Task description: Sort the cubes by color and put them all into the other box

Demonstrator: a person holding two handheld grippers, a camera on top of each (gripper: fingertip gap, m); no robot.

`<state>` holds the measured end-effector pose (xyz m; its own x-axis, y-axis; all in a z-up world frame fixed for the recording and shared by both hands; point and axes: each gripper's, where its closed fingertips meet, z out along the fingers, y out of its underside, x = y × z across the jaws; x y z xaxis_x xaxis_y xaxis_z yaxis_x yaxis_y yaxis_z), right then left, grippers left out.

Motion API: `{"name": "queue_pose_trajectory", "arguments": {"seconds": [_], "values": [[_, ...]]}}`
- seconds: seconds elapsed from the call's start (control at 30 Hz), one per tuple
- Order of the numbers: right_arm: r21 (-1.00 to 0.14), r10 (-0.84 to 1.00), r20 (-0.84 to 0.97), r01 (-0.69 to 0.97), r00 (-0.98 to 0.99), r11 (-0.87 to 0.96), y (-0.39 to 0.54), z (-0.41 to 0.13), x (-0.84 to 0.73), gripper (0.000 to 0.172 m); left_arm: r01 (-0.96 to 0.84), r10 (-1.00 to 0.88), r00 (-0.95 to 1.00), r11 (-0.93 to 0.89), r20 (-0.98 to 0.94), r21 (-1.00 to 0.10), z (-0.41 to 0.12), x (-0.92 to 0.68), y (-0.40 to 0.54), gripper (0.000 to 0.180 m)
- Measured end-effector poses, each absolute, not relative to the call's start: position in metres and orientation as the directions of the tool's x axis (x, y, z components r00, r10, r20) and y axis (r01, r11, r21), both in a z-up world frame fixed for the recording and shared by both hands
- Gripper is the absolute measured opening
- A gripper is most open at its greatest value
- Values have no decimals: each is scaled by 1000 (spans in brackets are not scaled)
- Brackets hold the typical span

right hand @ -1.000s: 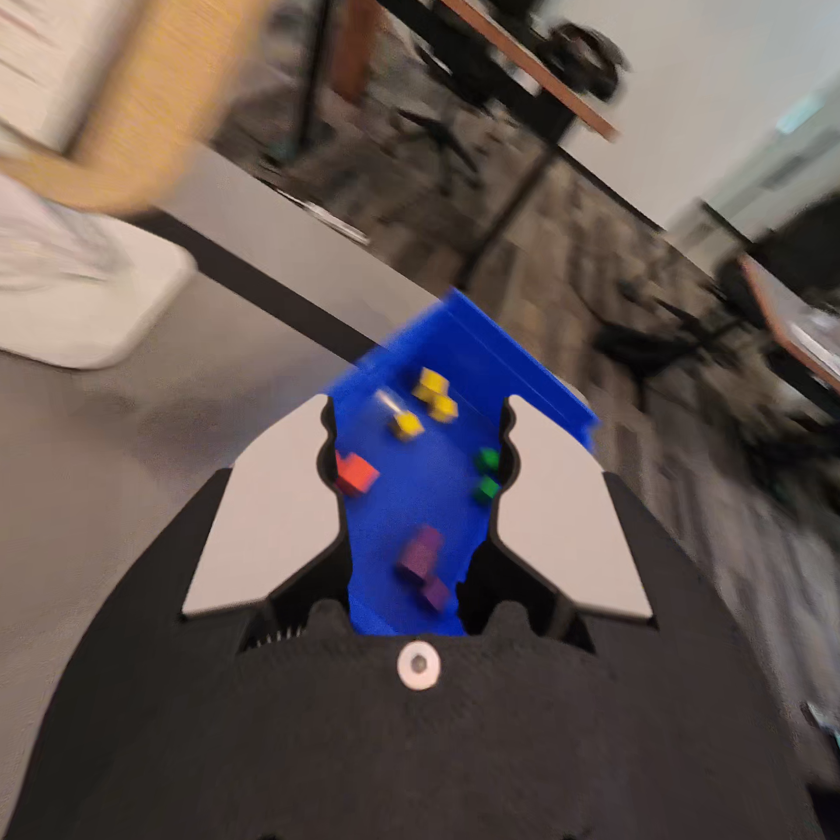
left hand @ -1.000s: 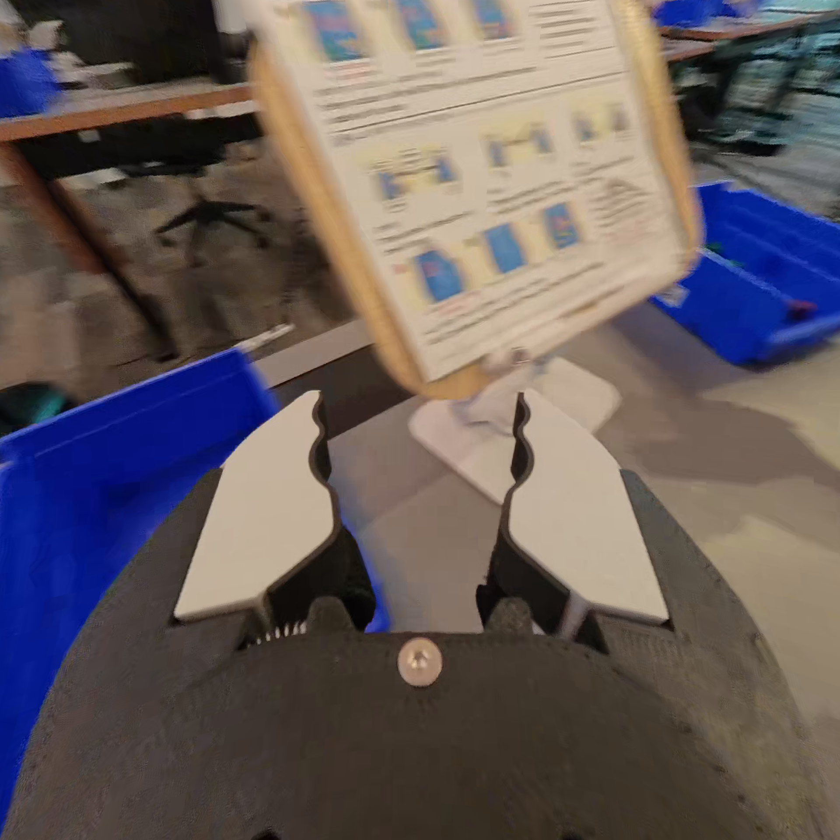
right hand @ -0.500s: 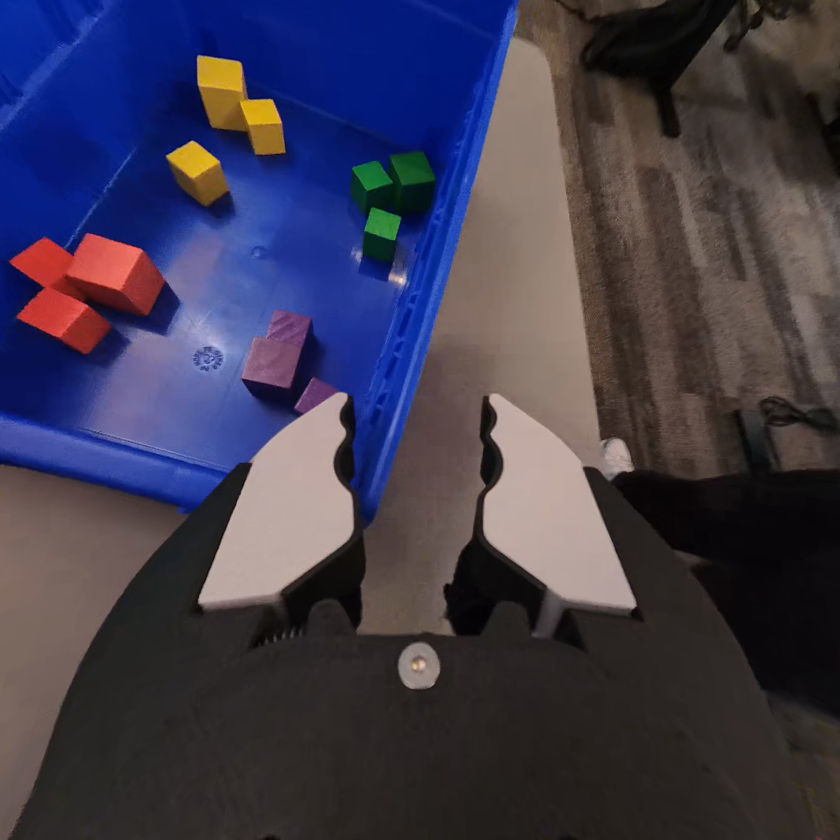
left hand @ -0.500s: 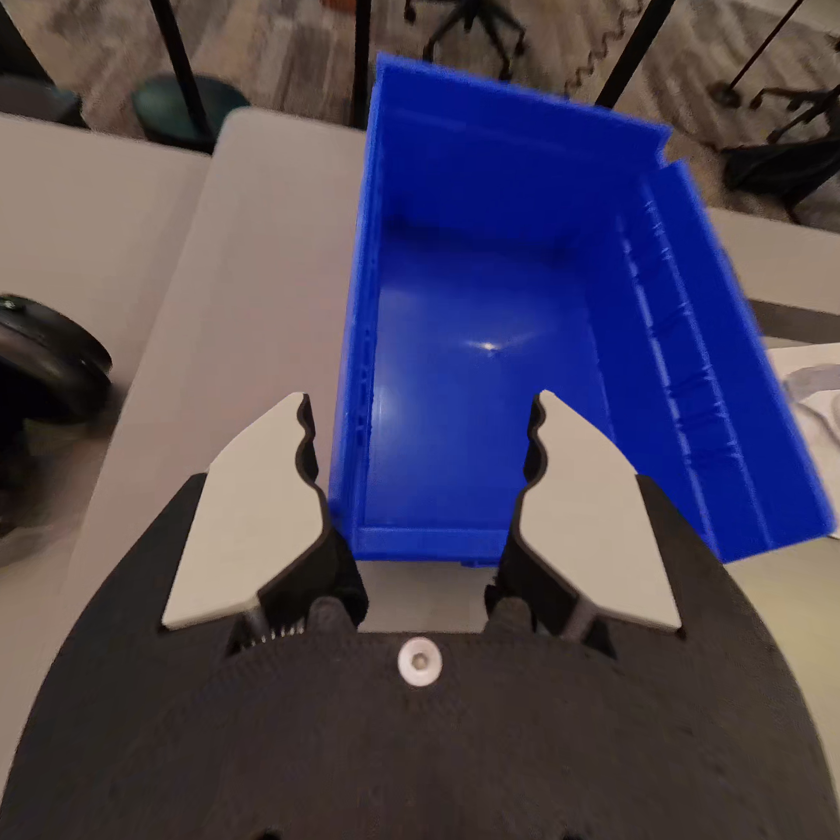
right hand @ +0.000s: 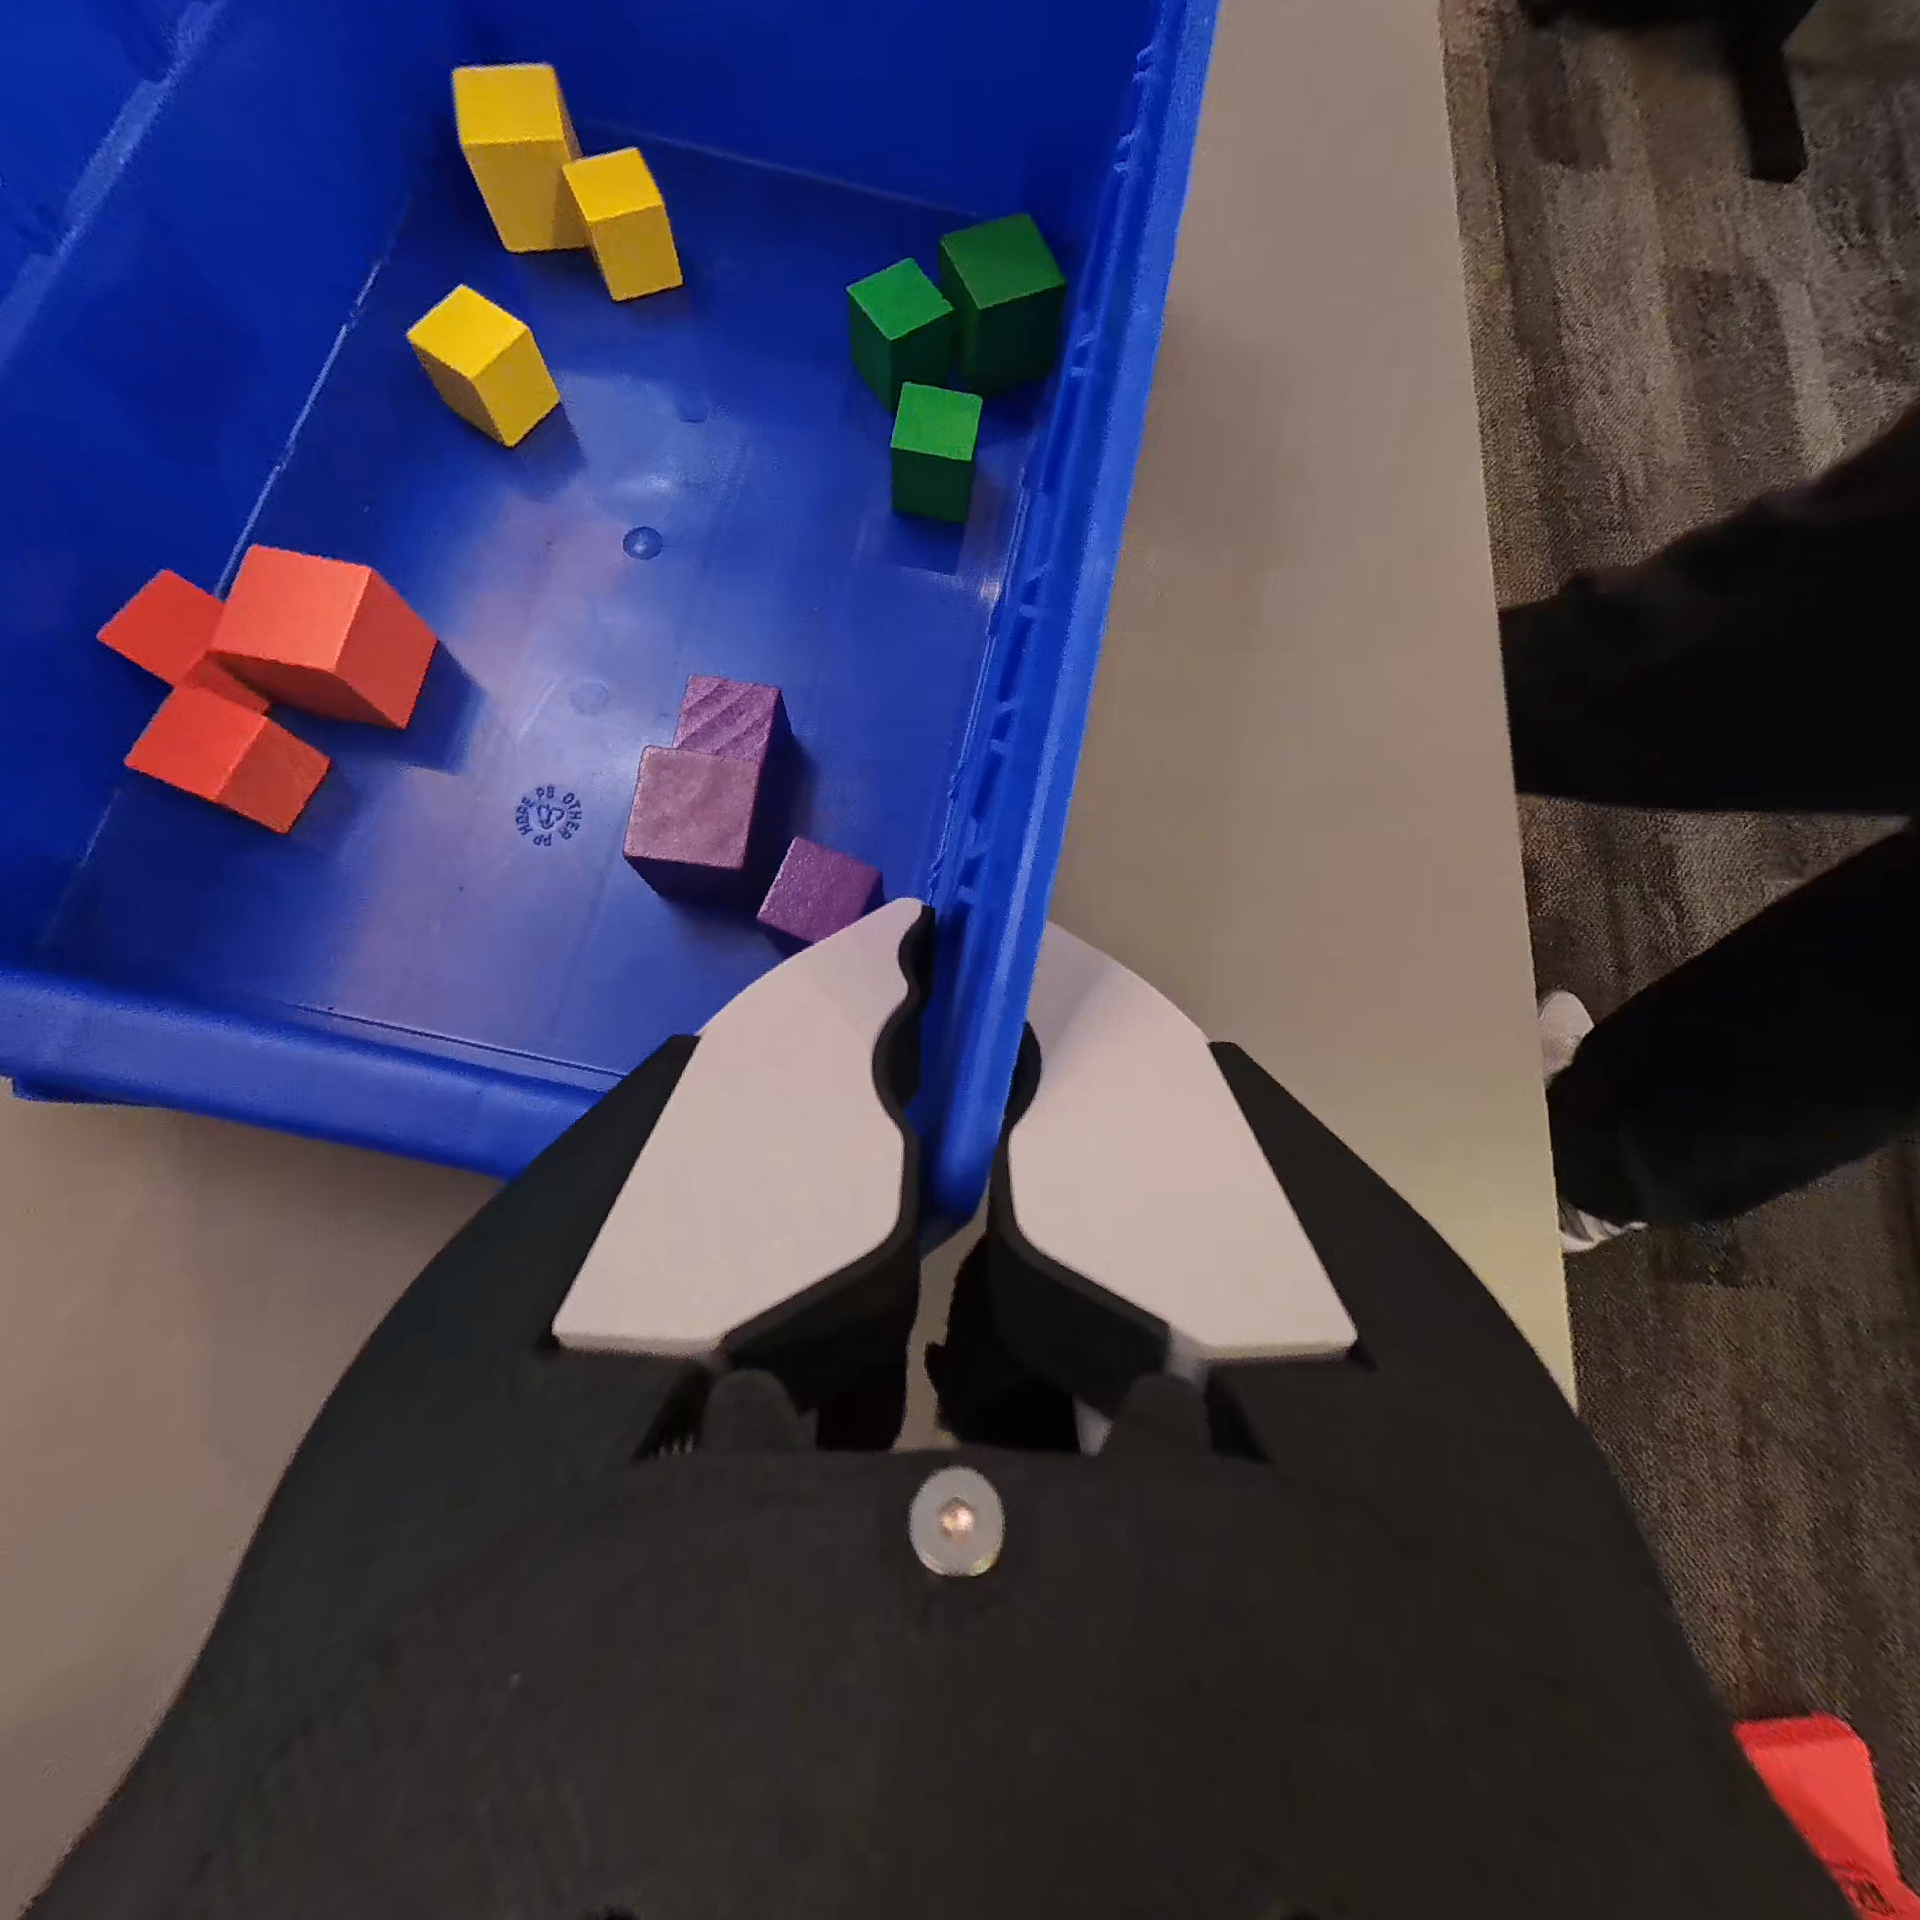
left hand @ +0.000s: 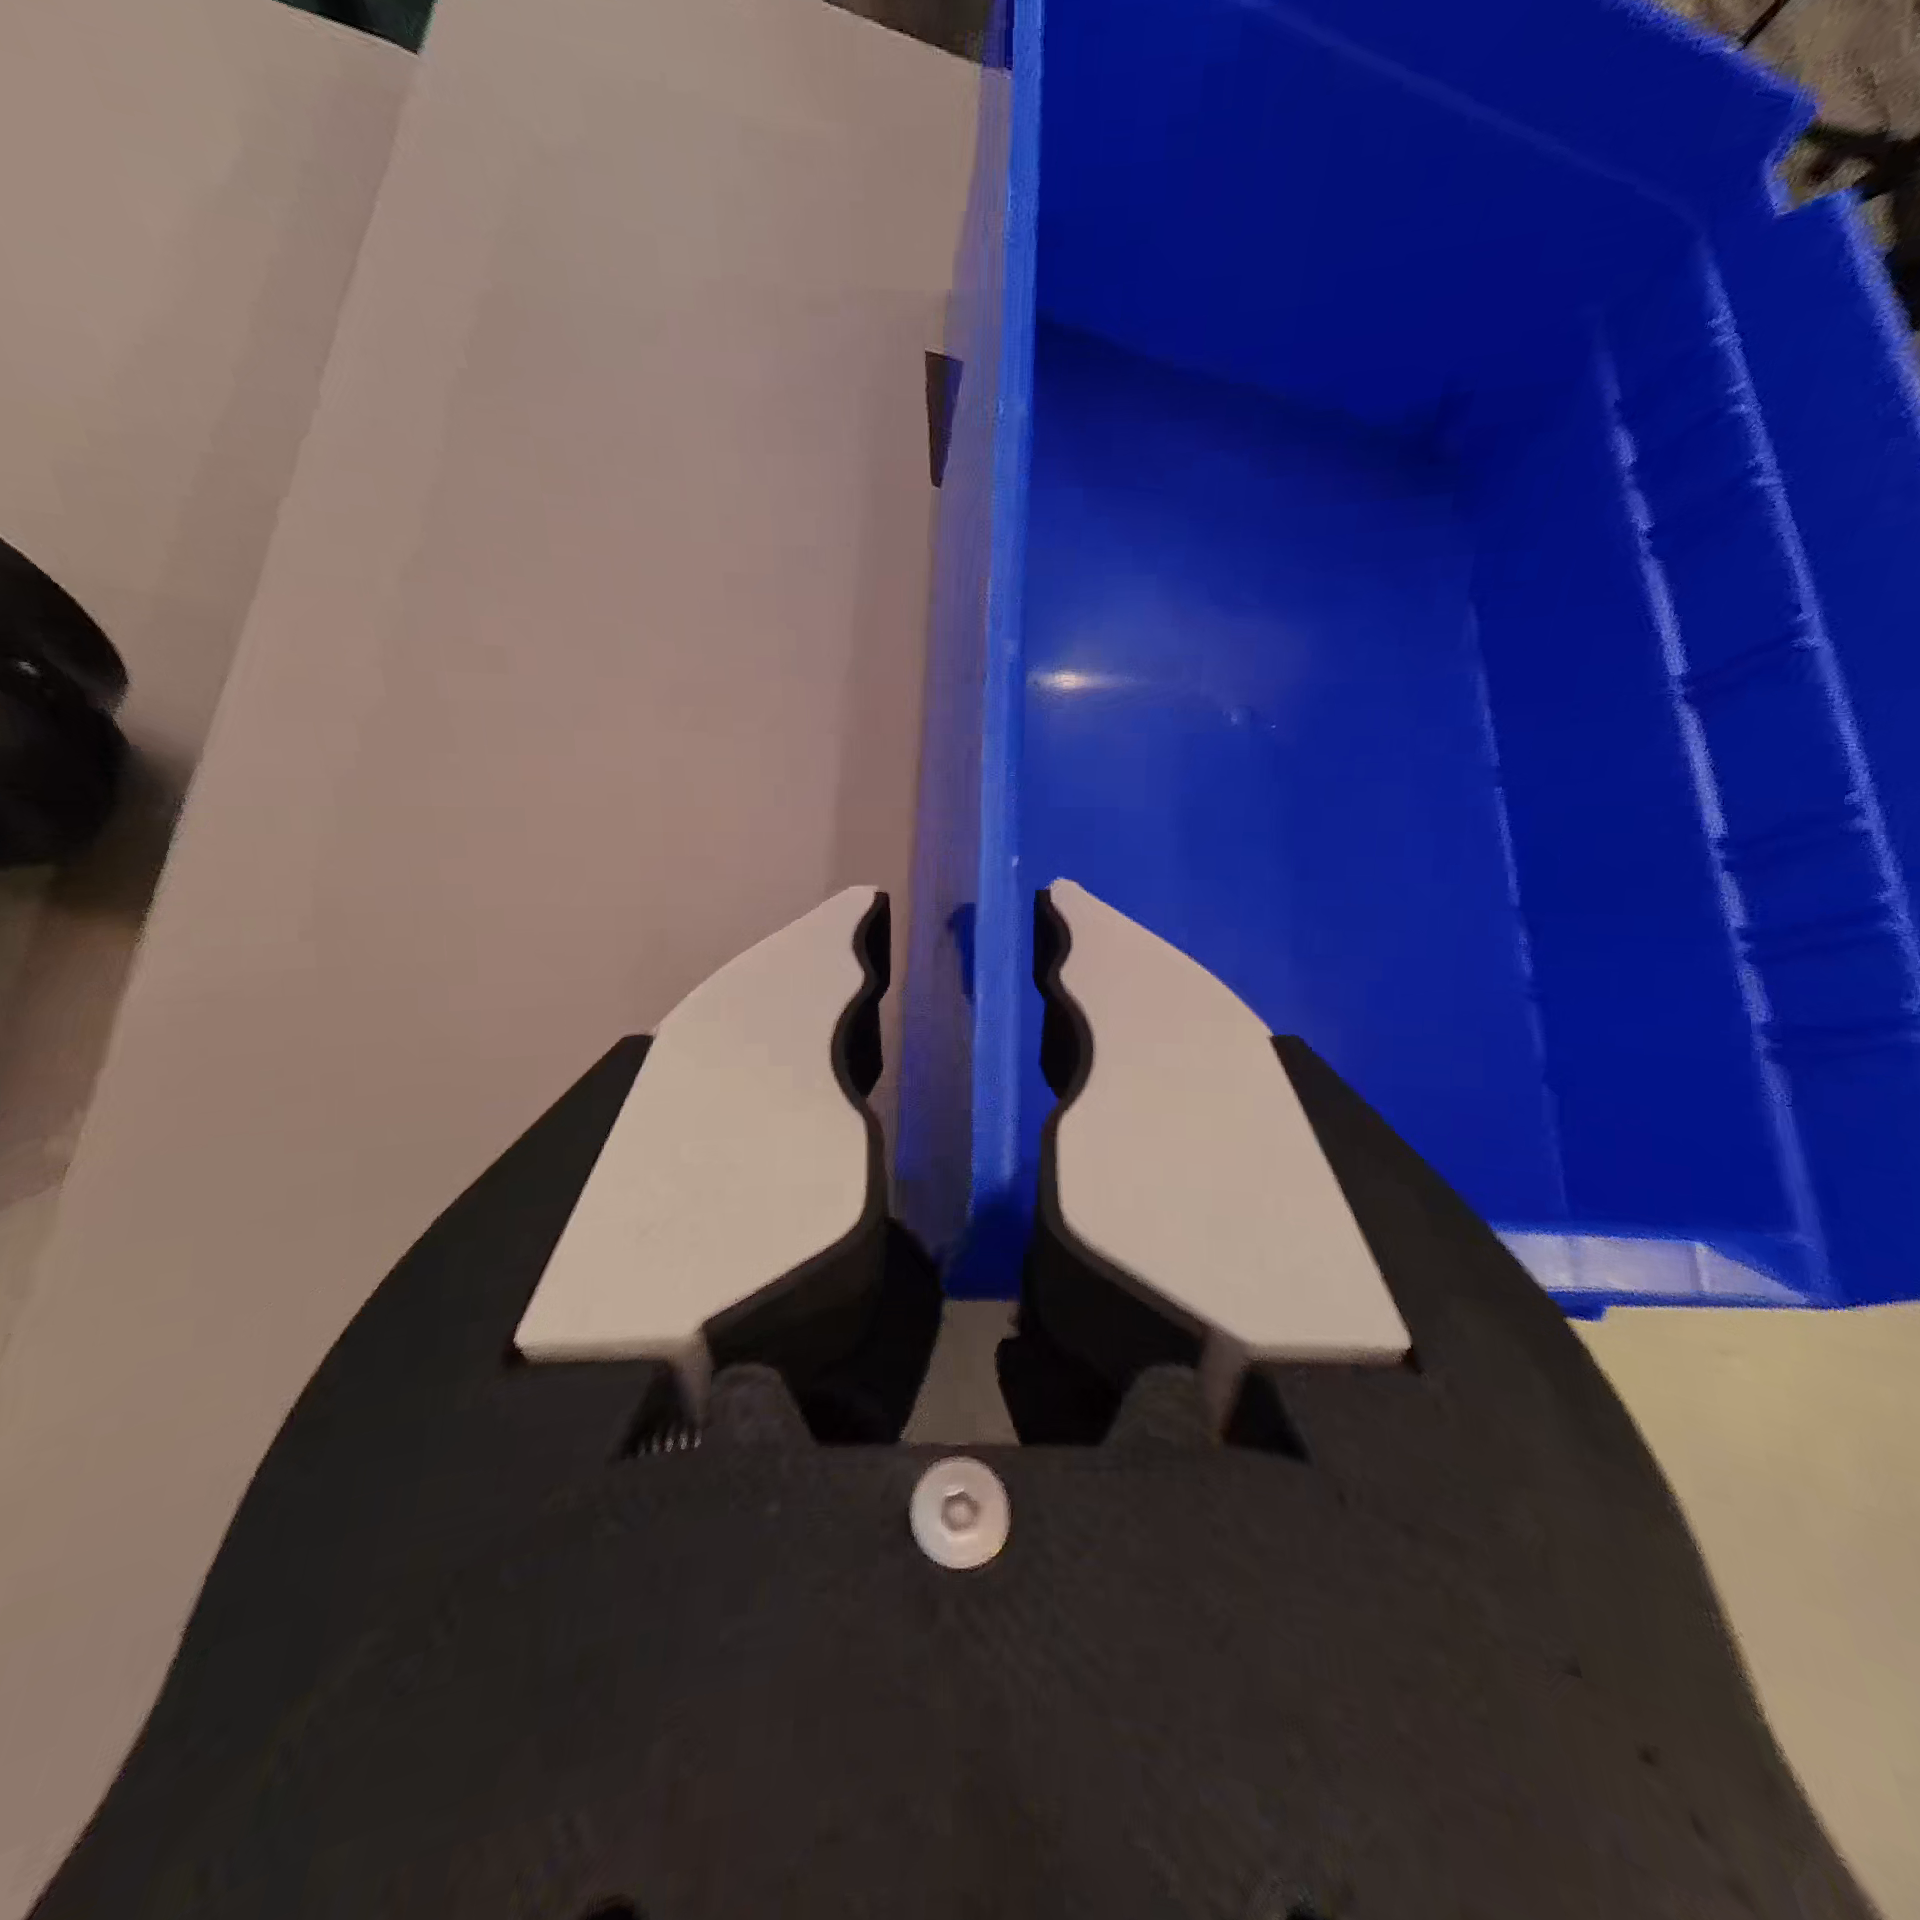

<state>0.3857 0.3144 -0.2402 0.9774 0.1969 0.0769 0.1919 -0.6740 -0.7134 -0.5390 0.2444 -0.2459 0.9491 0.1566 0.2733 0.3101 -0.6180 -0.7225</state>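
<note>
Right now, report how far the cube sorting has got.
Done: cubes sit grouped by colour in one blue box, like the yellow cubes and green cubes. In hand: right gripper clamps that box's wall; left gripper straddles the empty box. Left: moving every cube across.

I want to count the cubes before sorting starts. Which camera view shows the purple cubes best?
The right wrist view: three purple cubes lie on the floor of the blue box, near the right gripper. The left wrist view shows only another, empty blue box, no cubes.
</note>
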Motion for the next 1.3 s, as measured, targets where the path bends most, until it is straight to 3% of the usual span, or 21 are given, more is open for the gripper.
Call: {"name": "queue_pose_trajectory", "arguments": {"seconds": [0.1, 0.2, 0.67, 1.3], "values": [[-709, 211, 90, 211, 973, -673, 315, -239, 387, 7, 327, 124, 939, -613, 322, -719, -245, -536, 245, 14], [-702, 227, 76, 214, 971, -679, 314, -237, 388, 6, 280, 134, 958, -644, 255, -712, -246, -540, 243, 7], [-613, 420, 66, 369, 905, -698, 287, -215, 384, 6, 247, 102, 964, -681, 244, -689, -242, -529, 221, 6], [-558, 722, 12, 604, 691, -569, 234, -204, 316, 6, 255, 28, 948, -669, 318, -699, -217, -486, 154, 6]]}}
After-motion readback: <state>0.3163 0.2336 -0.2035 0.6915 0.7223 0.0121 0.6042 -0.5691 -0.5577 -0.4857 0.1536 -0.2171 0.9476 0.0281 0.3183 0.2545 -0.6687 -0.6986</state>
